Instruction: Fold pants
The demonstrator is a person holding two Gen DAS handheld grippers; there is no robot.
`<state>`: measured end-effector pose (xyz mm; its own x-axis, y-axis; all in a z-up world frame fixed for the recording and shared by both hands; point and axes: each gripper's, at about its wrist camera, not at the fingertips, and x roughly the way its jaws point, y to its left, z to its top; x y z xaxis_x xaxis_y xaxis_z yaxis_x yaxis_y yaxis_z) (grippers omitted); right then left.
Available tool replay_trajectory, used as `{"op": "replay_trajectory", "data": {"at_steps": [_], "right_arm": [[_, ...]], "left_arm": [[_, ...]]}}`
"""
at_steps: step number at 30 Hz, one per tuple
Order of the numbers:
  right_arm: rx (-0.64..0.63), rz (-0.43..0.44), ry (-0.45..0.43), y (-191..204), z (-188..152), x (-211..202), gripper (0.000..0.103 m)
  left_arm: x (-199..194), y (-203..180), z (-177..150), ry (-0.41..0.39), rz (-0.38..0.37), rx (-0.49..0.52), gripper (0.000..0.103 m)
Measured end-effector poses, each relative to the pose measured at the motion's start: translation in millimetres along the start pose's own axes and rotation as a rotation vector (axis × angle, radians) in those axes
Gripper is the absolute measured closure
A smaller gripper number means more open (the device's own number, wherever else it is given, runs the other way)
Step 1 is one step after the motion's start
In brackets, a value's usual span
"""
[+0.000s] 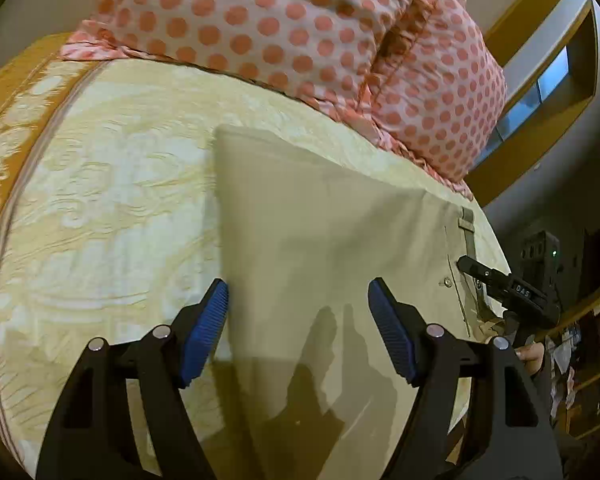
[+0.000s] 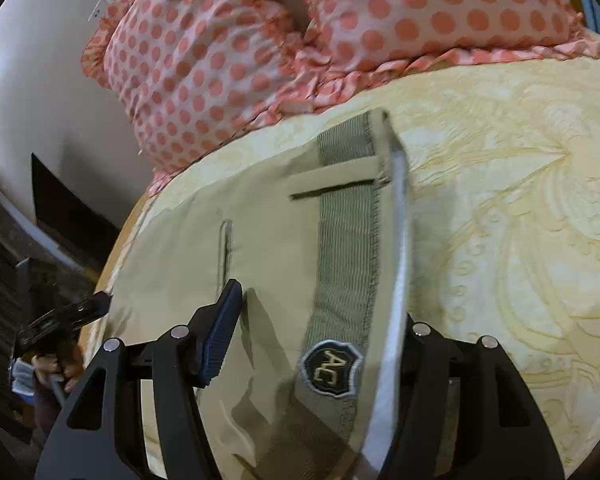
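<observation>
Khaki pants [image 1: 320, 232] lie folded flat on the bed. My left gripper [image 1: 298, 304] is open just above them, its blue pads [image 1: 208, 320] straddling the fabric's near left edge. In the right wrist view the pants' waistband [image 2: 348, 240] with a dark "AC" badge [image 2: 330, 366] lies between the jaws of my right gripper [image 2: 312, 320], which stands open; the waistband's raised edge hides the right finger. The right gripper also shows in the left wrist view [image 1: 500, 280] at the pants' right edge.
A yellow patterned bedspread [image 1: 100, 200] covers the bed. Pink polka-dot pillows [image 1: 300, 20] lie at the head, just beyond the pants. Bed edges fall away at the left [image 1: 4, 208] and near dark furniture [image 2: 60, 208].
</observation>
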<state>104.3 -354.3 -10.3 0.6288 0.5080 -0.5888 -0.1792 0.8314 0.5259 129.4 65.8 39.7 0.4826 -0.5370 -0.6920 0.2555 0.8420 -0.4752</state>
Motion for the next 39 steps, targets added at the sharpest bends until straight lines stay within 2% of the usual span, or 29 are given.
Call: {"op": "replay_trajectory", "data": {"at_steps": [3,6,8,10,11,13,14,15,17,21,25,27,28,29,30,31,32,33,34,36,37,38,39], "right_arm": [[-0.062,-0.007,0.014,6.9,-3.1,0.5,0.040],[-0.042,0.011,0.015,4.1,0.0,4.6,0.044],[-0.059,0.039,0.026,3.7,-0.4,4.9,0.067],[-0.046,0.103,0.043,0.7,-0.9,4.6,0.076],[-0.044,0.121,0.042,-0.8,-0.8,3.4,0.079],[-0.047,0.143,0.034,-2.1,-0.5,1.9,0.082],[-0.044,0.159,0.027,-2.9,0.6,0.9,0.083],[-0.039,0.171,0.021,-2.3,1.4,0.5,0.084],[-0.033,0.194,0.006,0.9,7.1,0.0,0.086],[-0.062,0.182,-0.026,12.7,28.0,-1.3,0.087],[-0.067,0.112,-0.101,17.3,60.4,5.9,0.087],[-0.077,0.004,-0.114,17.2,72.0,19.8,0.079],[-0.090,-0.069,-0.099,17.5,74.4,25.3,0.068],[-0.107,-0.204,-0.081,17.9,74.1,27.7,0.062],[-0.120,-0.257,-0.092,18.0,71.4,23.2,0.061],[-0.129,-0.275,-0.119,18.1,67.8,15.9,0.055],[-0.137,-0.268,-0.174,18.3,62.0,1.6,0.042],[-0.144,-0.231,-0.218,20.1,55.9,-11.4,0.036],[-0.154,-0.170,-0.235,23.8,50.0,-19.7,0.031],[-0.176,-0.080,-0.195,32.5,43.0,-19.4,0.031],[-0.187,-0.051,-0.162,38.0,39.4,-14.7,0.028],[-0.199,-0.039,-0.111,42.0,34.9,-4.7,0.018],[-0.205,-0.063,-0.053,42.5,32.1,7.7,0.013]], "left_arm": [[9.8,-5.0,4.1,0.015,0.020,0.020,0.026],[18.5,-5.9,10.3,0.033,0.020,0.010,0.026],[22.1,-6.1,13.7,0.040,0.002,-0.003,0.028],[26.3,-3.7,17.9,0.049,-0.005,-0.021,0.034],[26.8,-1.2,18.7,0.050,-0.005,-0.031,0.041],[26.1,6.8,19.5,0.052,-0.001,-0.056,0.061],[25.7,11.5,19.2,0.057,-0.006,-0.067,0.084],[25.2,14.1,19.3,0.056,-0.019,-0.074,0.093],[23.1,16.1,21.3,0.049,-0.031,-0.078,0.096],[19.2,-2.1,39.8,-0.007,0.027,0.011,0.097],[24.6,-11.9,78.9,-0.123,0.075,0.027,0.097],[37.6,-11.6,91.7,-0.114,0.134,0.023,0.094],[42.3,-9.8,95.2,-0.097,0.199,0.015,0.093],[40.8,-8.1,94.8,-0.095,0.244,0.012,0.089],[34.4,-7.7,92.1,-0.113,0.266,0.021,0.085],[20.6,-9.6,85.9,-0.167,0.297,0.048,0.082],[10.8,-11.8,80.9,-0.198,0.304,0.064,0.074],[-1.3,-15.4,73.3,-0.226,0.266,0.067,0.068],[-6.9,-17.8,68.8,-0.231,0.214,0.065,0.068],[-9.1,-29.6,57.7,-0.198,0.074,0.075,0.062],[-3.7,-35.3,55.0,-0.174,0.052,0.091,0.060],[7.1,-41.0,51.5,-0.134,0.052,0.109,0.053],[19.7,-45.0,49.1,-0.096,0.072,0.119,0.052]]}}
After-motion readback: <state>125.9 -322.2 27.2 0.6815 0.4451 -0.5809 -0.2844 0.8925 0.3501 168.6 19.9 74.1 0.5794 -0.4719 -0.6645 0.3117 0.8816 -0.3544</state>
